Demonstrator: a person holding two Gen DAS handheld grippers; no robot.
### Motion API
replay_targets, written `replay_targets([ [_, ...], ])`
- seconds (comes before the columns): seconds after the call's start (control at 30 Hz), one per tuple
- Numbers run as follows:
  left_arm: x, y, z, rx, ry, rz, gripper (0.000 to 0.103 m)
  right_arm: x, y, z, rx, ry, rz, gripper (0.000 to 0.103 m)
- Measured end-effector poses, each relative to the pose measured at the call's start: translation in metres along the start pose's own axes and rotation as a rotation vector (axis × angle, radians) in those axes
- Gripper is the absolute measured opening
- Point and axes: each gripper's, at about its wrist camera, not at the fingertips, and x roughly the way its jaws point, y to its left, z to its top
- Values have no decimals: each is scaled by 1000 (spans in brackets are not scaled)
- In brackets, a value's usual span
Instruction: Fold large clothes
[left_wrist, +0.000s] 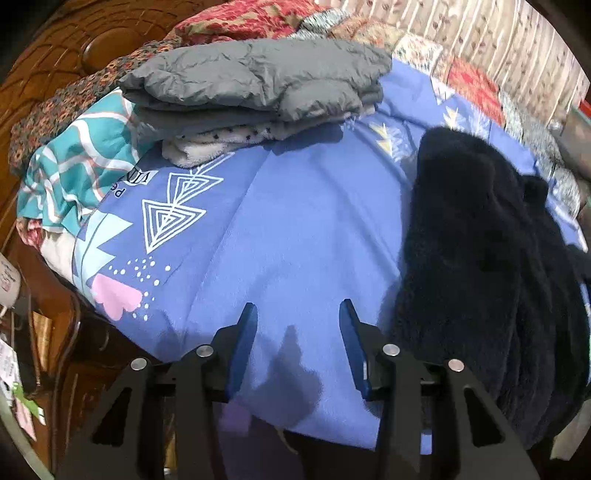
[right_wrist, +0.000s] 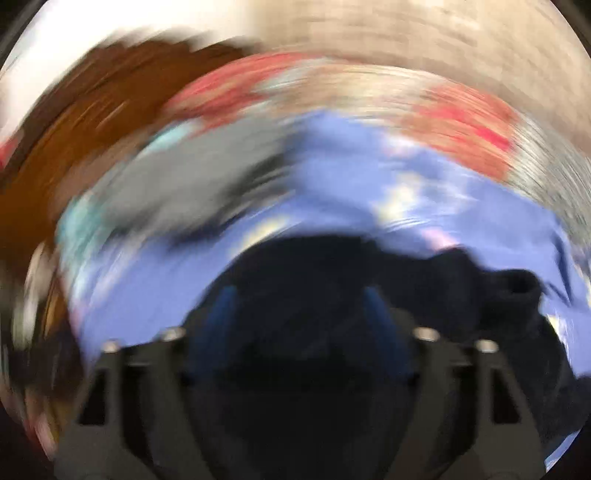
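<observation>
A dark navy fleece garment (left_wrist: 476, 258) lies bunched on the blue patterned bedsheet (left_wrist: 295, 240), to the right of my left gripper (left_wrist: 298, 314). The left gripper is open and empty above the sheet near the bed's front edge. In the right wrist view, which is heavily blurred, the same dark garment (right_wrist: 314, 280) fills the space in front of my right gripper (right_wrist: 299, 299). Its blue fingers stand wide apart over the garment, and I cannot tell whether they touch it.
A stack of folded clothes, a grey padded jacket (left_wrist: 255, 81) over white fleece, sits at the back left of the bed. Patterned quilts (left_wrist: 251, 18) lie behind it. A carved wooden headboard (left_wrist: 48, 66) stands at the left, a curtain (left_wrist: 480, 33) at the back right.
</observation>
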Motion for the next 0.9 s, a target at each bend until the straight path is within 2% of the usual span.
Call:
replay_targets([
  [0.07,-6,5,-5,-20,-19,-17,67,-1,84,-36,-209,57,69,81],
  [0.13,-10,12,-12,-31,-25,-27,67,12,141,-64,-316,106,112,81],
  [0.2,-15,23,-22,-46,-29,-20,67,37,170,-85,-376,170,124,83],
  [0.27,-23,40,-33,-81,-32,-9,67,70,190,-96,-462,223,57,83],
  [0.3,-26,49,-37,-100,-36,-5,67,90,193,-97,-501,243,-27,75],
  [0.33,-31,61,-44,-125,-41,5,67,106,189,-91,-480,293,-57,29],
  [0.37,-36,71,-48,-143,-46,15,67,122,180,-73,-359,381,-3,19],
  [0.4,-39,79,-53,-161,-49,24,67,121,167,-58,-266,392,37,14],
  [0.43,-43,89,-58,-183,-52,35,67,113,160,-30,-193,356,86,13],
  [0.57,-49,110,-65,-226,-54,67,67,54,126,103,13,93,223,13],
  [0.67,-52,105,-56,-240,-71,47,67,-13,71,170,123,-136,217,13],
  [0.77,-50,84,-42,-204,-89,22,67,-61,0,190,219,-242,177,13],
  [0.83,-45,65,-28,-159,-91,9,67,-87,-61,176,299,-267,115,13],
  [0.9,-36,44,-11,-113,-87,-6,67,-105,-128,139,399,-266,65,13],
])
